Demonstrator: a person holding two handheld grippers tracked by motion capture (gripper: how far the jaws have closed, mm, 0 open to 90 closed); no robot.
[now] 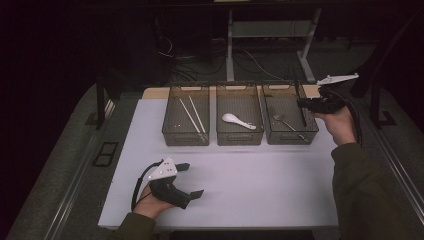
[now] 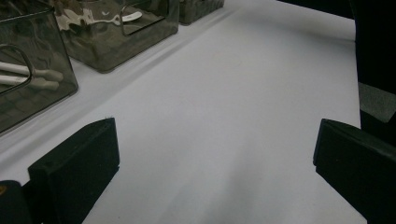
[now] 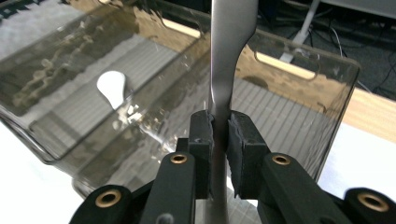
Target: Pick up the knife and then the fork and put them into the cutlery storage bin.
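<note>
Knife handle point(image 3: 232, 51) pinched in right claw point(image 3: 219, 135) above right bin point(image 3: 336, 84).

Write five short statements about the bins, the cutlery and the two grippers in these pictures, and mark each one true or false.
1. The right gripper is clamped on a flat silver metal utensil handle. True.
2. The left gripper grips a white spoon. False: its jaws stand wide apart over the bare white table top, with nothing between them.
3. The white ceramic spoon lies in the middle one of the three smoked clear plastic bins. True.
4. The pair of white chopsticks lies on the table in front of the bins. False: it lies inside the left bin.
5. The right bin is empty. False: a silver metal fork lies in it.
</note>
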